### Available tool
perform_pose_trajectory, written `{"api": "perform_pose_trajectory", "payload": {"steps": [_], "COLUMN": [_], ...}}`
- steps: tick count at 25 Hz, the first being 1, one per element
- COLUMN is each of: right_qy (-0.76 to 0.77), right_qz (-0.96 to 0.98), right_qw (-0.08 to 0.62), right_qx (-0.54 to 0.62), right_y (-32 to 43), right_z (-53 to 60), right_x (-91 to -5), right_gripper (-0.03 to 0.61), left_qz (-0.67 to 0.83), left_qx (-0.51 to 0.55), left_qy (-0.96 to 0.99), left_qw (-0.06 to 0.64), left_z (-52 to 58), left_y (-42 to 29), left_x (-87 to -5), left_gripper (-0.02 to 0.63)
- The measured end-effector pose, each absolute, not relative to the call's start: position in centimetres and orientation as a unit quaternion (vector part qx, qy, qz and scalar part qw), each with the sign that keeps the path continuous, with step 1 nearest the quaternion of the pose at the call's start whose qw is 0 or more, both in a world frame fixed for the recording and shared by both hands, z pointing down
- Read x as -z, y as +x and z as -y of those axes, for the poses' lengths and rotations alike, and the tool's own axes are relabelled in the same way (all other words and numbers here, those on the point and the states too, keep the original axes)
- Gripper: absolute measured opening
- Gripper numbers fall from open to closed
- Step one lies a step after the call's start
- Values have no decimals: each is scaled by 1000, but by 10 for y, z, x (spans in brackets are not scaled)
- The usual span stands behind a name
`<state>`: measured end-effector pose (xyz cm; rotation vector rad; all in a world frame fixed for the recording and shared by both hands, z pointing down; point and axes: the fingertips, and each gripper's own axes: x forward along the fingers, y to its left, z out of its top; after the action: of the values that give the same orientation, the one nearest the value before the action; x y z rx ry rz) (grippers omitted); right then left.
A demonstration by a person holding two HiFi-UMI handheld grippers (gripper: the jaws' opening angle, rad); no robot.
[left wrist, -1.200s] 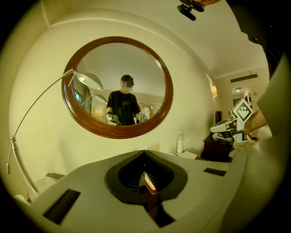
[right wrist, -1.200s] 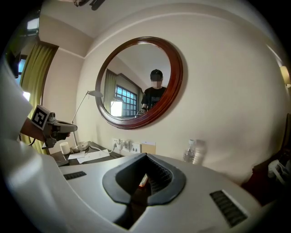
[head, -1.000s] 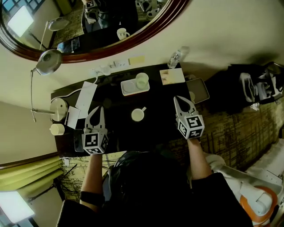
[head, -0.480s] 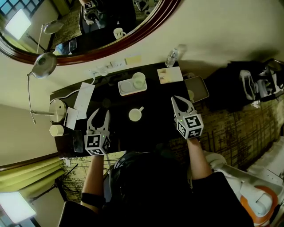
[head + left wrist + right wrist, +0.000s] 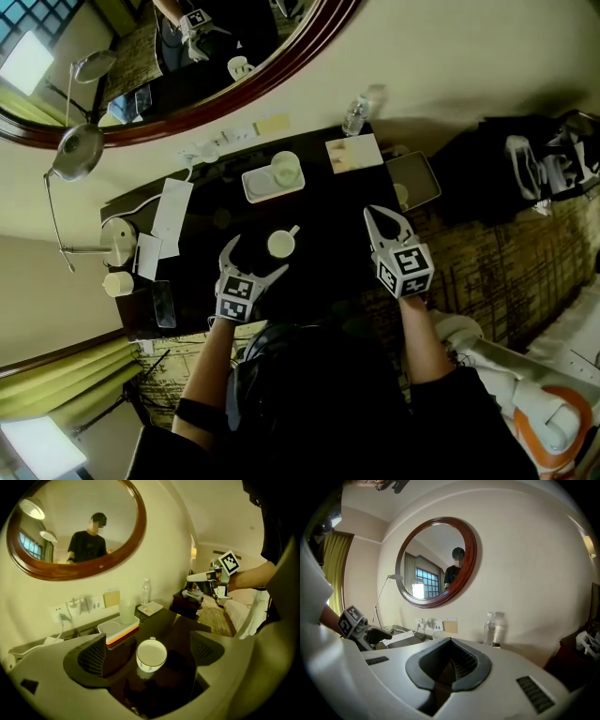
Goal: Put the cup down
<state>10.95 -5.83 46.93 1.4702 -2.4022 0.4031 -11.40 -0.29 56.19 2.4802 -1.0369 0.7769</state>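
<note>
The white cup [image 5: 151, 655] is standing upright on the dark bench [image 5: 328, 202], between the left gripper's [image 5: 255, 260] fingers, which have just been opening wide and are not touching it. The right gripper's [image 5: 382, 217] fingers are sitting closed and empty, well apart. A finger drifting sideways is risking clipping the rim and tipping the cup.

Cream wall [image 5: 450, 56], oval wood-framed mirror [image 5: 141, 56], dark desk [image 5: 328, 220], lamp [image 5: 77, 148], patterned carpet [image 5: 487, 267].
</note>
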Motion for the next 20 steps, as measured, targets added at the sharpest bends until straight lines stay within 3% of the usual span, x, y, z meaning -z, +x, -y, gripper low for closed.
{"api": "perform_pose_trajectory", "payload": {"steps": [11,20], "right_qy": [528,515], "right_qz": [815,816], "right_qw": [149,160], "right_qx": [-184,-208], "right_y": [126,116], "right_z": [44,38], "right_x": [-513,-545], "right_gripper": [3,3], "left_qz": [276,281], "left_qx": [-393,-406], "left_qy": [853,844], "left_qw": [202,209], "left_z": [-1,9], "left_y": [-65,-68], "left_x": [-636,-672], "left_gripper": [558,558]}}
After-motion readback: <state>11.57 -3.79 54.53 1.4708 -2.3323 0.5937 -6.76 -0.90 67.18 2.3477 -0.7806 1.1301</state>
